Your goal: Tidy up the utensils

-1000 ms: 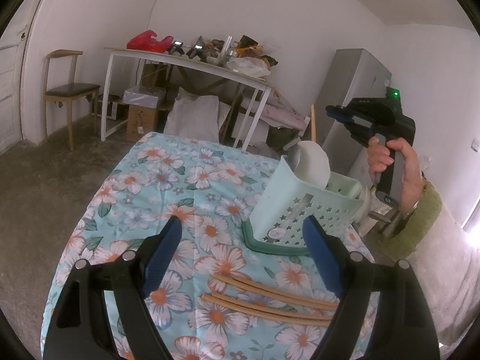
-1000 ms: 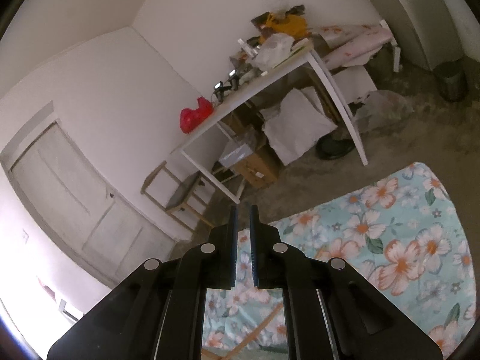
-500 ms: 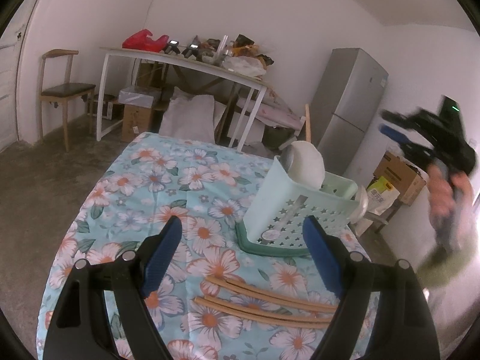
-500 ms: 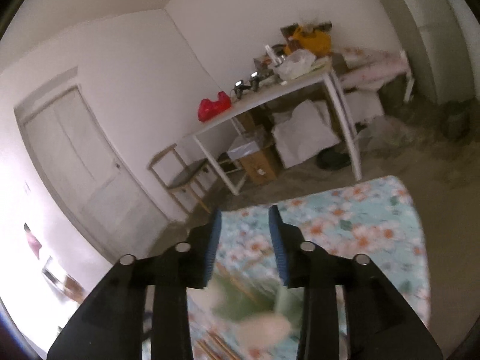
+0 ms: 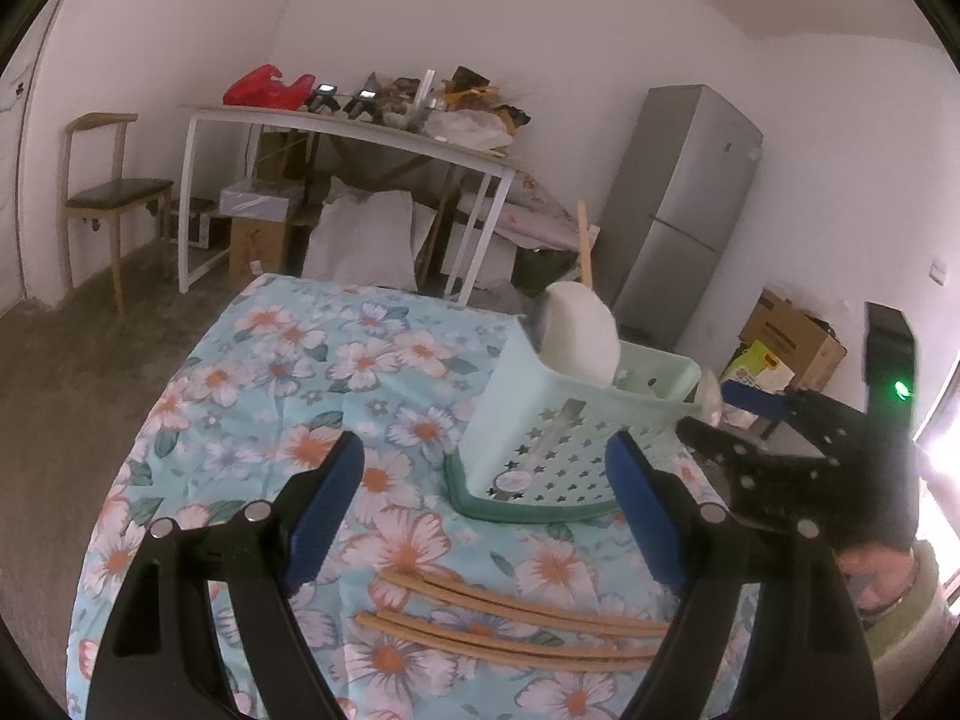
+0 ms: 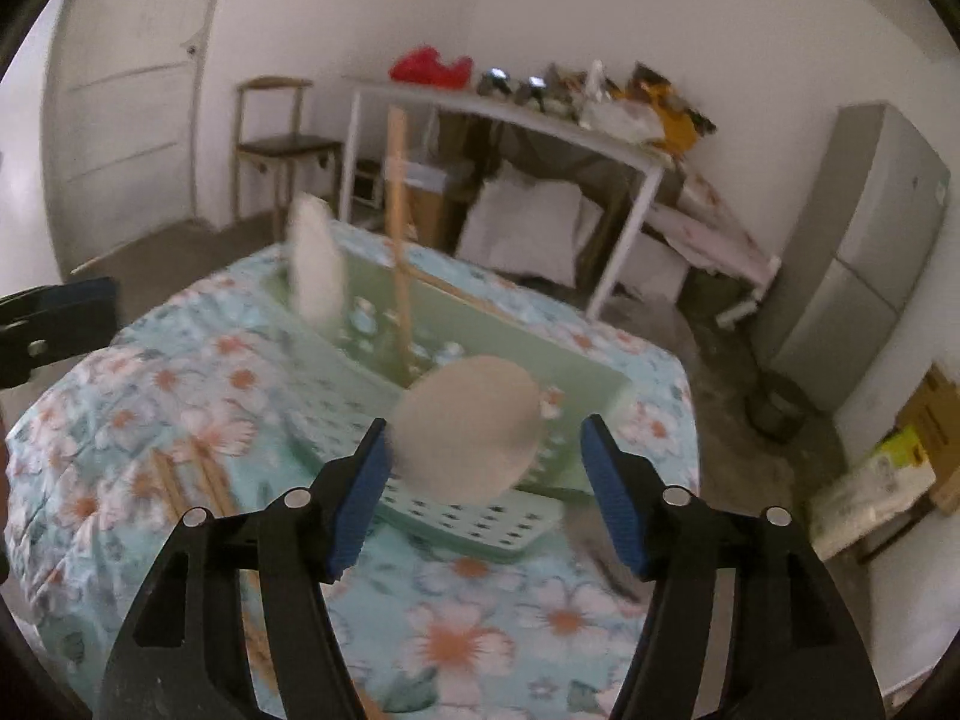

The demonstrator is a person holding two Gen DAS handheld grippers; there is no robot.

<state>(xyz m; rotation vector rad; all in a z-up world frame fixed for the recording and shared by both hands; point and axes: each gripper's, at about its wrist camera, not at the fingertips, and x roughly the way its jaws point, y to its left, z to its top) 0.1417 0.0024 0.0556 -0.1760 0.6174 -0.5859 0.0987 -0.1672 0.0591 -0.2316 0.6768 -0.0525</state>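
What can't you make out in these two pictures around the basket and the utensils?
- Right wrist view: motion blur smears the basket; what the pale round thing is stays unclear.
- Left wrist view: the wooden sticks run behind the left hand-held gripper, so their right ends are hidden.
- Left wrist view: the basket wall hides its contents; the right hand-held gripper is partly hidden.

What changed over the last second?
The right gripper swung down from beside the mint rack, rolled level and now faces it; its jaws have just been opening, with nothing gripped. The left gripper stayed open, and the wooden sticks stayed on the tablecloth.
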